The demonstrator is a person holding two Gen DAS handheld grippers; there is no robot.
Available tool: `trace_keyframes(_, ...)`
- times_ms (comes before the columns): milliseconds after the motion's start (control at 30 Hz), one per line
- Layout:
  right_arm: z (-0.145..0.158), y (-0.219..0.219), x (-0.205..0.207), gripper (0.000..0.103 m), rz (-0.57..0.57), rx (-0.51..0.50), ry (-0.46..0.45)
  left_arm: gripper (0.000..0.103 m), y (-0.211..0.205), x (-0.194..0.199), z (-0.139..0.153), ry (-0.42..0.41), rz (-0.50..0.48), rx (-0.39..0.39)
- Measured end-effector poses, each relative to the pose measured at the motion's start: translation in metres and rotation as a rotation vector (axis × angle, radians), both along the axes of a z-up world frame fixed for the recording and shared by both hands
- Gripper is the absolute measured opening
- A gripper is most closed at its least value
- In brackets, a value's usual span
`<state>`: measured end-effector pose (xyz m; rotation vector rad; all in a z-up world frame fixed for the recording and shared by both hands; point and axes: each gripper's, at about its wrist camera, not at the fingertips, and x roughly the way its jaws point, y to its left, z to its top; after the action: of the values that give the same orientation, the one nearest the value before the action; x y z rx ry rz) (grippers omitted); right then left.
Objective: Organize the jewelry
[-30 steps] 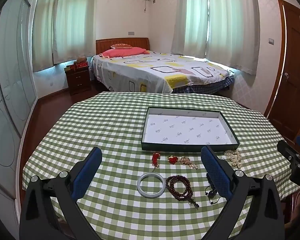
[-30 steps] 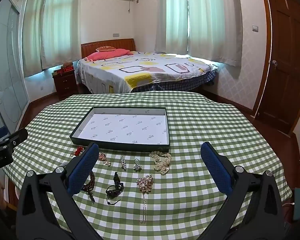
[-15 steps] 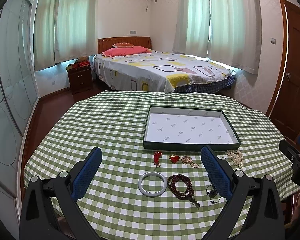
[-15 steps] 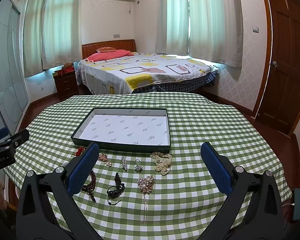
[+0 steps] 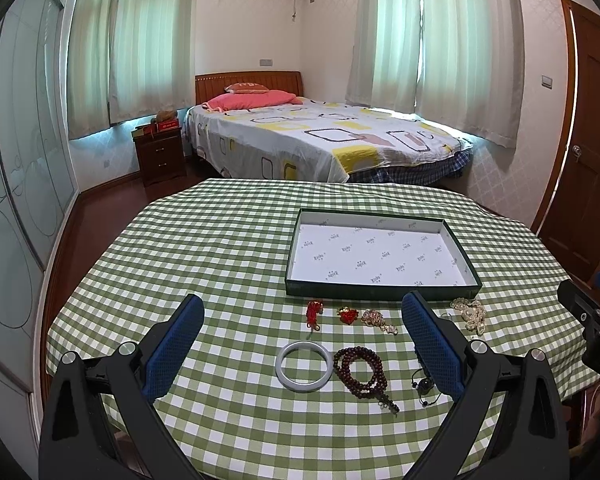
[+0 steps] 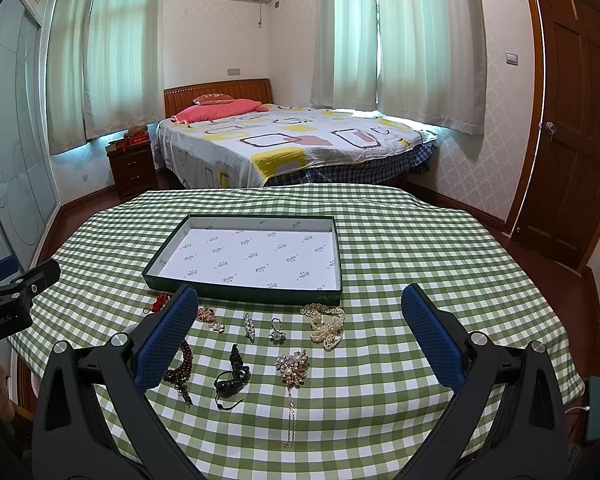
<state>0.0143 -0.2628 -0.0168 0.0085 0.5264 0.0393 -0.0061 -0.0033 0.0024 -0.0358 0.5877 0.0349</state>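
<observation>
**Both grippers wide open above the laid-out jewelry**

The left gripper (image 5: 302, 342) hangs over the near edge of the table with its blue-padded fingers (image 5: 174, 344) spread wide and nothing between them. Framed in that gap lie a pale jade-coloured bangle (image 5: 304, 366), a dark wooden bead bracelet (image 5: 360, 372) just to its right, and farther off a red knotted charm (image 5: 314, 312), a red-and-gold pendant (image 5: 347, 315) and a small gold beaded piece (image 5: 376, 318).

The right gripper (image 6: 300, 338) is likewise fully spread and empty. Between its fingers rest a black cord bracelet (image 6: 232, 376), a pearl brooch necklace (image 6: 292, 368), a small crystal clip (image 6: 249, 325), a ring (image 6: 277, 328) and a heap of pearls (image 6: 327, 322).

Beyond both rows sits the dark green tray (image 6: 244, 295), its white printed lining bare, on the green checked tablecloth (image 6: 420, 248). Behind the table stands a bed (image 6: 300, 140).
</observation>
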Motion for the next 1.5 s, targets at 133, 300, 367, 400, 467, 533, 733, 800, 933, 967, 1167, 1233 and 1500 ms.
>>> trace_keyframes(133, 0.0011, 0.0016, 0.0007, 0.099, 0.001, 0.000, 0.000, 0.096, 0.0004, 0.0000, -0.0005, 0.001, 0.000, -0.001)
trace_keyframes(300, 0.0012, 0.0016, 0.0006, 0.099, 0.000, 0.000, 0.000, 0.096, 0.0020, -0.0006, -0.0027, 0.007, 0.004, -0.004)
trace_keyframes(367, 0.0002, 0.0017, 0.0005, 0.099, 0.000, 0.000, 0.000, 0.096, 0.0024, -0.0007, -0.0023, 0.008, 0.004, -0.004)
trace_keyframes(400, 0.0012, 0.0018, 0.0005, 0.099, 0.000, 0.000, 0.000, 0.096, 0.0024, -0.0005, -0.0024, 0.008, 0.004, -0.004)
trace_keyframes(467, 0.0012, 0.0017, 0.0005, 0.099, 0.001, 0.000, 0.001, 0.096, 0.0028, -0.0006, -0.0024, 0.008, 0.004, -0.005)
trace_keyframes(533, 0.0010, 0.0018, 0.0004, 0.099, 0.001, 0.000, 0.000, 0.096, 0.0026, -0.0006, -0.0024, 0.009, 0.004, -0.005)
trace_keyframes(733, 0.0019, 0.0012, 0.0002, 0.099, 0.000, 0.000, 0.000, 0.096, 0.0024, -0.0009, -0.0035, 0.010, 0.005, -0.004)
trace_keyframes(800, 0.0017, 0.0006, 0.0004, 0.099, 0.000, 0.000, -0.002, 0.096, 0.0025, -0.0007, -0.0036, 0.010, 0.005, -0.004)
trace_keyframes(933, -0.0008, 0.0047, -0.0002, 0.099, 0.001, 0.000, -0.001, 0.096, 0.0023, -0.0004, -0.0034, 0.010, 0.005, -0.005)
trace_keyframes(967, -0.0005, 0.0048, -0.0005, 0.099, 0.001, 0.000, -0.003, 0.096, 0.0026, -0.0008, -0.0034, 0.009, 0.006, -0.004)
trace_keyframes(1167, -0.0005, 0.0043, 0.0000, 0.099, 0.002, 0.001, -0.002, 0.096, 0.0026, -0.0006, -0.0033, 0.011, 0.006, -0.005)
trace_keyframes(1233, -0.0003, 0.0041, -0.0001, 0.099, 0.001, 0.000, -0.001, 0.096, 0.0028, -0.0004, -0.0039, 0.011, 0.006, -0.005)
trace_keyframes(1500, 0.0005, 0.0048, -0.0004, 0.099, 0.002, 0.001, -0.002, 0.096, 0.0024, -0.0002, -0.0038, 0.011, 0.005, -0.005)
